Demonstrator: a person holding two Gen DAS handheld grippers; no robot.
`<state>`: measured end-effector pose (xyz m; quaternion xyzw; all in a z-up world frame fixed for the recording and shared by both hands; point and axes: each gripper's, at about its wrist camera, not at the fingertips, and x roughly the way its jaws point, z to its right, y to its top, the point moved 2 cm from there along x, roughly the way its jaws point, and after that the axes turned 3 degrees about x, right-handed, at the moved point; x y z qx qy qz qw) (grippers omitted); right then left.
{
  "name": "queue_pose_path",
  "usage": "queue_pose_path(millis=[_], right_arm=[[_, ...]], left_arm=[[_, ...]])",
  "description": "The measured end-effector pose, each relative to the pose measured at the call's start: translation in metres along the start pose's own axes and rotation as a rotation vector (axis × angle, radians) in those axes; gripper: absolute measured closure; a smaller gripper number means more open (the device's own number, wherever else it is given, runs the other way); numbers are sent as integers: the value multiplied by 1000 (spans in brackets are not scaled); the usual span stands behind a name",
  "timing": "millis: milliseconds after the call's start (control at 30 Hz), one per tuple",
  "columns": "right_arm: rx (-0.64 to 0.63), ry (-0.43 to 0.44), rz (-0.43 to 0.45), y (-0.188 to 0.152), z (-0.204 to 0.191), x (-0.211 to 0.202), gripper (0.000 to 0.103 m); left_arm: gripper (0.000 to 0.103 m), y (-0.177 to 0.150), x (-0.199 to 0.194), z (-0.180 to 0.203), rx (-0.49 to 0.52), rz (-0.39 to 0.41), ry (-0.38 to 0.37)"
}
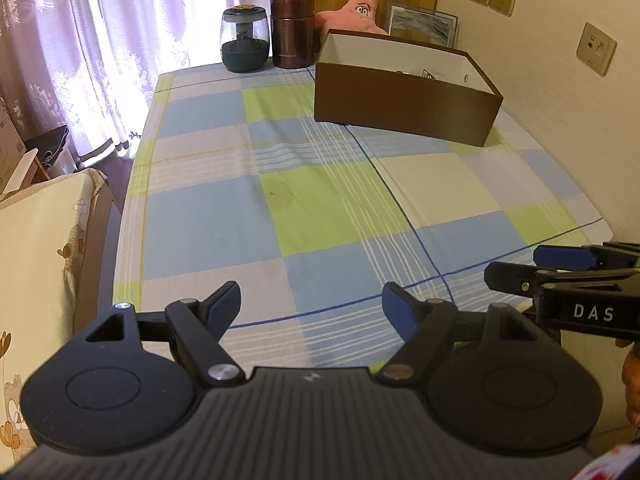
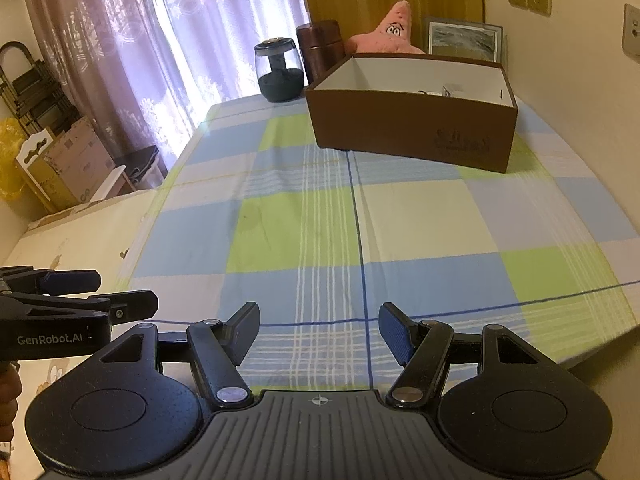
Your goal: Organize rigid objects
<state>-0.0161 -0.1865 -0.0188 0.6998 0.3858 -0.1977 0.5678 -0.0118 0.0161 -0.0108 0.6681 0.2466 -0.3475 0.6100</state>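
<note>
- The left gripper [image 1: 311,304] stood wide apart with nothing between its blue pads — only bare checked cloth showed in the gap.
- The right gripper [image 2: 319,330] was likewise spread and held nothing; it sat just beside the left one, each showing at the edge of the other's view.
- Straight ahead of both tools lay the tablecloth [image 1: 328,208], with no loose object visible on the stretch between the fingers and the box.
- Well beyond the fingertips, ahead and to the right of both tools, stood the brown box [image 2: 412,132], open at the top, its long side running across the line of reach.
- Small pale items [image 2: 444,90] lay inside it near the far wall — too small to name.
- Judging by the views, the right gripper was the nearer to the box, so a reach into it would likely fall to that hand.
- Past the box's left end, farthest from the tools, stood a dark glass jar [image 1: 244,40] and a brown canister [image 1: 291,30], just beside each other, with a pink plush star [image 1: 362,10] behind the box.
</note>
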Motion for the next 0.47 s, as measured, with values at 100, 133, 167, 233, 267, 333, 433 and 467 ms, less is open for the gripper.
queue_pose_path(millis=[100,133,167,233,267,333,433,467], right_arm=[[0,0,-1,-1,1,-1,40],[-1,0,-1,-2,1,-1,40],[0,-1,-2,-2,1,-1,40],[1,-1,-2,-3,3,-2,40],[2,-1,-3,-3,4,-3,40],[6,-2,-4,-4,6,-3,40],[10,-3,-7,-3,10,-3,40],[11,-4,-8,-3,11,-3,40]], left_arm=[[28,-1,0,2,4,1,-2],[28,-1,0,3,5,1,-4],[28,0,0,4,6,1,-5],[28,0,0,7,8,3,-6],[28,0,1,8,9,4,-7],[28,2,1,9,13,9,-9],[28,3,4,13,23,7,-11],[28,4,5,14,22,4,-17]])
